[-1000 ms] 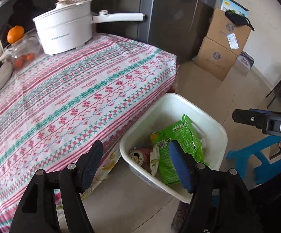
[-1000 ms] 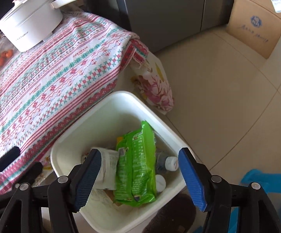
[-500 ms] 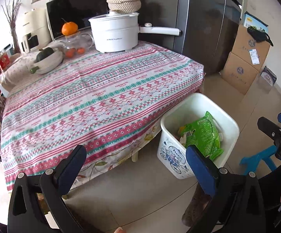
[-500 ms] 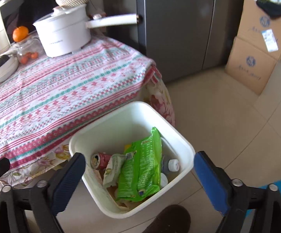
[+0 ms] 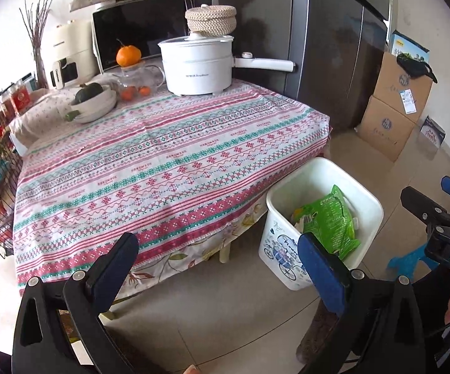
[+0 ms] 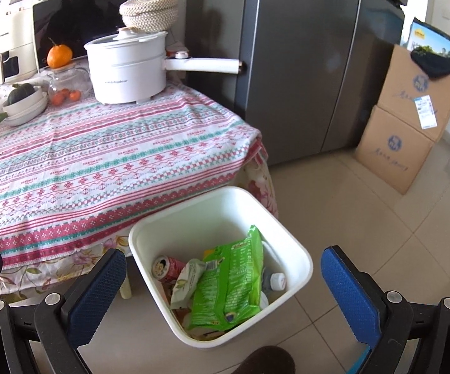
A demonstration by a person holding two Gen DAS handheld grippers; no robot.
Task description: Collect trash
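Now: both grippers open and empty, trash sits in the white bin

Low in the right wrist view, the right gripper (image 6: 223,293) has its blue-padded fingers (image 6: 349,296) spread wide at the bottom corners of the frame, holding nothing. Between them, at lower centre, stands the white bin (image 6: 299,258) on the tiled floor. Inside it a green snack bag (image 6: 229,283) lies on top, with a red can (image 6: 165,268) to its left, a pale wrapper (image 6: 187,282) touching the bag's left edge, and a capped bottle (image 6: 274,280) tucked against the bin's right wall.

Across in the left wrist view, the left gripper (image 5: 217,272) is likewise wide apart and empty, its dark pads at the lower left and lower centre. The bin (image 5: 371,199) shows at right of centre, just beside the table's corner, the green bag (image 5: 330,221) visible in it. Part of the right gripper (image 5: 442,215) enters from the right edge.

Filling the left and middle of both frames is the table under a striped patterned cloth (image 5: 162,168). At its far end, toward the top, stand a white electric pot (image 5: 198,65) with a woven basket (image 5: 210,20) on its lid, an orange (image 5: 128,56) on a glass jar, and a bowl (image 5: 95,106). Stacked cardboard boxes (image 6: 408,118) occupy the upper right.
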